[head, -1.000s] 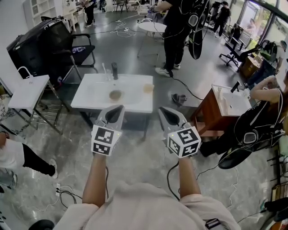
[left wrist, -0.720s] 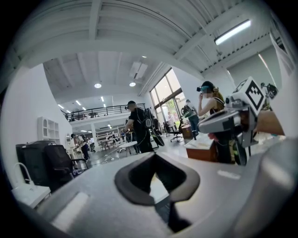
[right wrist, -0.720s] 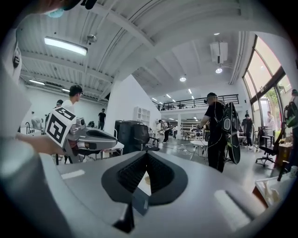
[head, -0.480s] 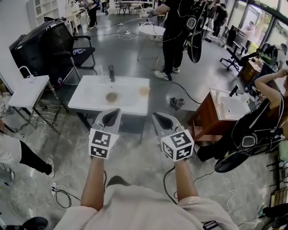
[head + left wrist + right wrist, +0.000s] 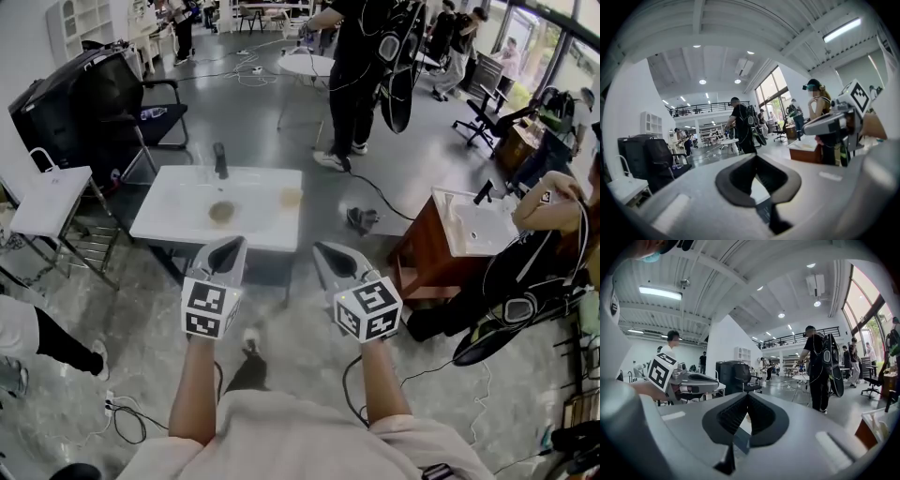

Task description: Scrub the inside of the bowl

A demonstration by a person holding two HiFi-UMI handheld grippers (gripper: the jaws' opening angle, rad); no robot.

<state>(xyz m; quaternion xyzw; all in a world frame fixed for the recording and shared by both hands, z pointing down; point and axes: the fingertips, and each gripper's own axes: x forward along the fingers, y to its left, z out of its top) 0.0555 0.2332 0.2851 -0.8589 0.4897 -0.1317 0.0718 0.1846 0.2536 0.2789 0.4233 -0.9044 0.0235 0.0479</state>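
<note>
- both hand-held grippers, left point(image 5: 229, 249) and right point(image 5: 329, 253), had sunk slightly in the head view since the earlier frame, and the white surface point(image 5: 178, 225) had drifted left.
- risk: the bowl point(image 5: 221, 212), seemingly the small round thing near the middle of the surface, lay well apart from both; arriving with jaws shut and no scrubber would likely shove it, not clean it.
- each hand-held gripper had its jaws fully together, holding and touching nothing.

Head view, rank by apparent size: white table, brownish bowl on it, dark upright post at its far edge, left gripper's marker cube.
1. white table
2. marker cube, though nearness to the camera inflates it
3. bowl and dark post: too alike to rank
</note>
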